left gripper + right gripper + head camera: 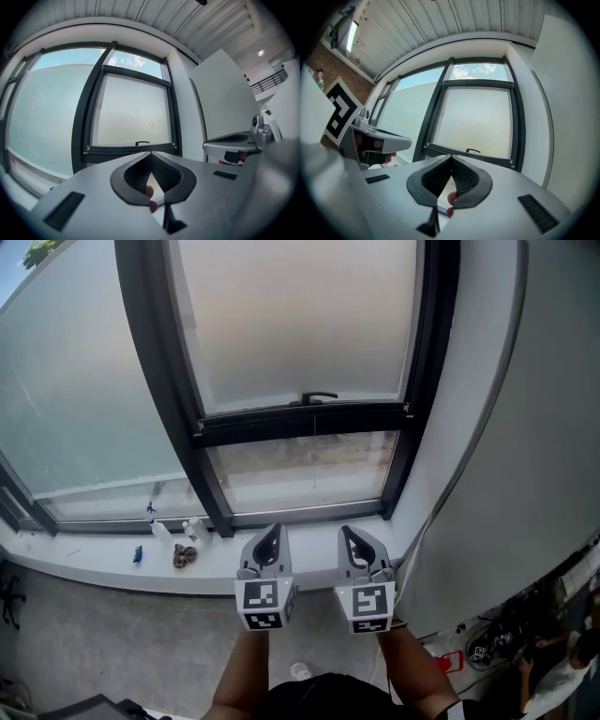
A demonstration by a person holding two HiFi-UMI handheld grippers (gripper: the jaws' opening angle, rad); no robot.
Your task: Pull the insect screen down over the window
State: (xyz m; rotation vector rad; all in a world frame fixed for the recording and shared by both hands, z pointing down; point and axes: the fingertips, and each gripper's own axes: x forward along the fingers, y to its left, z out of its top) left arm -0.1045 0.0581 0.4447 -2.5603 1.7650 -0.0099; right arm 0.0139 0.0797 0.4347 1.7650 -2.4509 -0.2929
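Sill (94, 563) below; insect screen (295, 324) beyond left hand-held gripper (273, 531), right hand-held gripper (346, 532), both clenched.

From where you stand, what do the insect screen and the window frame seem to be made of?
The insect screen looks like fine woven mesh, pale and matte: rippling moiré bands run across it and it hazes the view behind. The window frame looks like dark coated metal, perhaps aluminium, smooth with crisp straight edges; plastic can't be ruled out.
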